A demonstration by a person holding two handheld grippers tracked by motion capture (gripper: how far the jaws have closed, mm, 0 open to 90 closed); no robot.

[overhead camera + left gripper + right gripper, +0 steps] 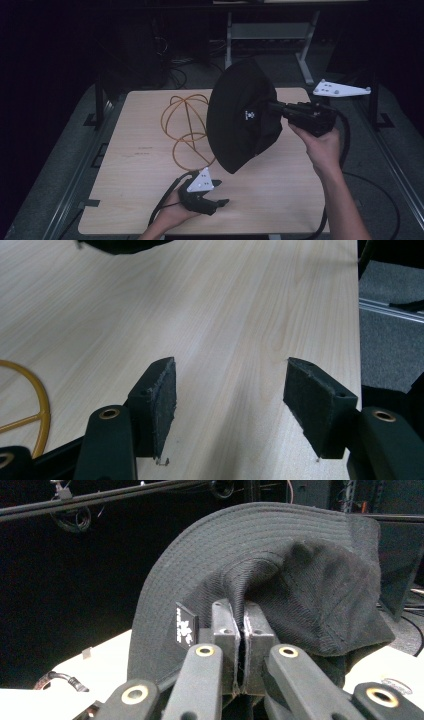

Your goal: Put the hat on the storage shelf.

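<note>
Nearest the high camera, at the near edge of the pale wooden table point(135, 165), the left gripper point(220, 202) lies low in the person's left hand point(175, 212), with its grey three-cornered plate on top. In the left gripper view its two black jaws stand wide apart, the dark padded faces point(167, 400) turned toward each other with bare tabletop point(225, 315) between them. They grasp nothing. At the left edge of that view curves part of an orange wire frame point(42, 410), apart from the jaws.

Farther back and to the right, the right gripper point(277, 107) is raised above the table in the person's right hand point(322, 145), pointing toward the left. Its jaws are clenched on a black fabric bucket hat with a stitched brim point(242, 115). In the right gripper view the two pads point(225, 635) press together with a fold of the hat's point(280, 575) crown cloth pinched between them, and a small black label with white print point(185, 625) hangs just left of the jaws. The hat is lifted clear of the table, brim tilted on edge, hanging in front of the orange wire frame point(185, 125), which rests on the tabletop toward the far left. A black cable point(345, 145) trails from the right gripper down past the forearm.
</note>
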